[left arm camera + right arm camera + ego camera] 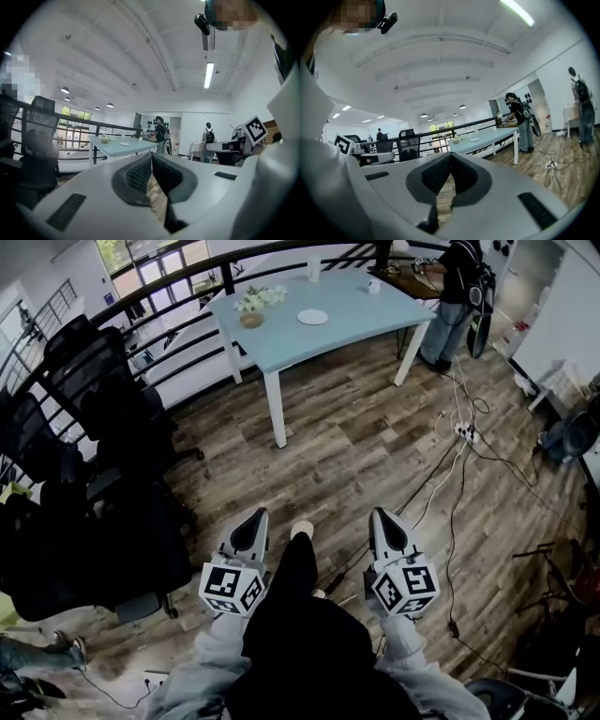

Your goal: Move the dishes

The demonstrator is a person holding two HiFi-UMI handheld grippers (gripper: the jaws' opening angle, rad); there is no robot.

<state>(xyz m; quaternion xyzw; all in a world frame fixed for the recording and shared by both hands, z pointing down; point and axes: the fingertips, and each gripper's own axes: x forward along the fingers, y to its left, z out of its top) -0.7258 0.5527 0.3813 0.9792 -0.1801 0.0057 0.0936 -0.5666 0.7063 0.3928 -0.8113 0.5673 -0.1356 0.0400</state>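
Note:
A light blue table (319, 320) stands well ahead across the wooden floor. On it lie a white plate (312, 317), a small brown bowl (251, 321), a white bunch (260, 298) and two cups (374, 285). My left gripper (257, 515) and right gripper (380, 514) are held side by side low in front of me, far from the table, both pointing toward it. Each is shut with nothing between its pads. The left gripper view shows the table (119, 146) and plate (124, 144) beyond the shut left gripper (151, 155). The right gripper view shows the plate (474, 139) past the shut right gripper (451, 154).
Black office chairs (103, 381) crowd the left along a dark railing (178, 287). A person (457, 296) stands at the table's far right end. Cables and a power strip (466, 432) trail over the floor on the right. Another person with a backpack (209, 136) stands farther off.

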